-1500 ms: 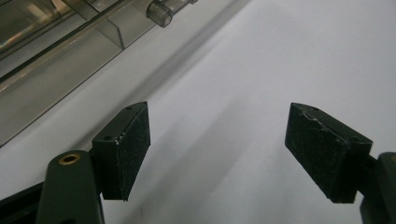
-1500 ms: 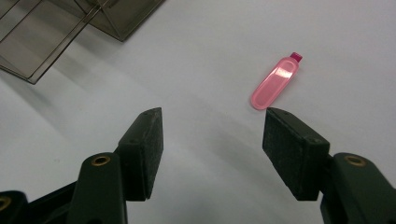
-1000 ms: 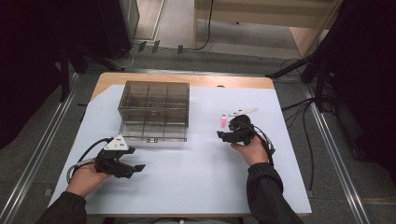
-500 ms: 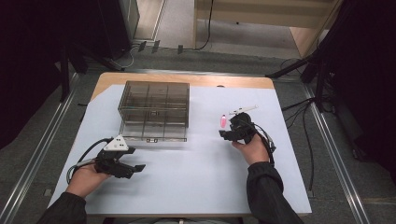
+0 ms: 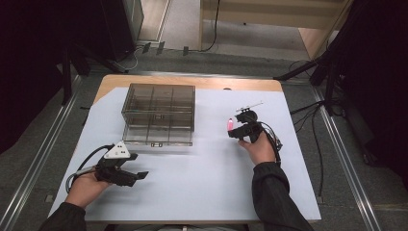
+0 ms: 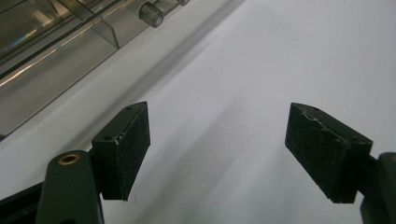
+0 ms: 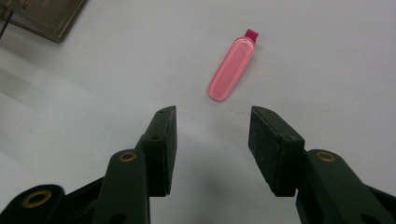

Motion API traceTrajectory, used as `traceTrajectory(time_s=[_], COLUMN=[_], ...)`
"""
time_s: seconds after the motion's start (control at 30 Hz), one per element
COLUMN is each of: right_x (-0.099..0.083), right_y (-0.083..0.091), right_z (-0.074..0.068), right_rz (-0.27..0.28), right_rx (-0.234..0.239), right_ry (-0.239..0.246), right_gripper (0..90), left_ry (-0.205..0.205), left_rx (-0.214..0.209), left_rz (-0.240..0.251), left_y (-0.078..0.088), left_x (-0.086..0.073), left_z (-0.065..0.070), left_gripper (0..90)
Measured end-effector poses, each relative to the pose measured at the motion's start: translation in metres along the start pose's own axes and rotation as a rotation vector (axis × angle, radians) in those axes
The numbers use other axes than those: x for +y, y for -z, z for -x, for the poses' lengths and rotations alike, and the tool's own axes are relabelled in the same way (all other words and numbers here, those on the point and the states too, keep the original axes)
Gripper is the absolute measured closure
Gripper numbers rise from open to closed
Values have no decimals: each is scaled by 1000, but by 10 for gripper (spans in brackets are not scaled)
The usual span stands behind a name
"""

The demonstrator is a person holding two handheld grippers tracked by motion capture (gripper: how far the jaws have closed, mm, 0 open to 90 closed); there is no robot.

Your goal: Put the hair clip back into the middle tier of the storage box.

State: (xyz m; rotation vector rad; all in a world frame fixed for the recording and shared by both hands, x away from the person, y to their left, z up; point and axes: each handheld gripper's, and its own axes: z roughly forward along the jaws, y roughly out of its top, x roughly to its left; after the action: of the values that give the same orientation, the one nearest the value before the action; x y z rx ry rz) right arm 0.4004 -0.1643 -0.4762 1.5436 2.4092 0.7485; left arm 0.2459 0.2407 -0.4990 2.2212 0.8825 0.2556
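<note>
the right gripper (image 7: 212, 140), jaws half apart and just closing, is gripping nothing, hovering short of the pink capsule (image 7: 232, 66) lying on the white table (image 7: 327, 70); beyond, the clear compartment box (image 7: 42, 16) is being cut off at the frame's corner.
</note>
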Motion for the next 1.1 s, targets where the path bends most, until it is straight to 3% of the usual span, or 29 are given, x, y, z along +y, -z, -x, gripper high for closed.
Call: traceTrajectory(time_s=[0.53, 1.1], right_x=[19, 36], right_y=[-12, -32], right_z=[4, 3], right_rz=[-39, -99], right_rx=[-55, -64], right_ry=[-28, -49], right_gripper=[542, 548], left_ry=[11, 4], left_rx=[24, 31], left_rz=[-2, -17], left_y=[7, 6], left_x=[-9, -11], left_z=[3, 4], left_gripper=[232, 232])
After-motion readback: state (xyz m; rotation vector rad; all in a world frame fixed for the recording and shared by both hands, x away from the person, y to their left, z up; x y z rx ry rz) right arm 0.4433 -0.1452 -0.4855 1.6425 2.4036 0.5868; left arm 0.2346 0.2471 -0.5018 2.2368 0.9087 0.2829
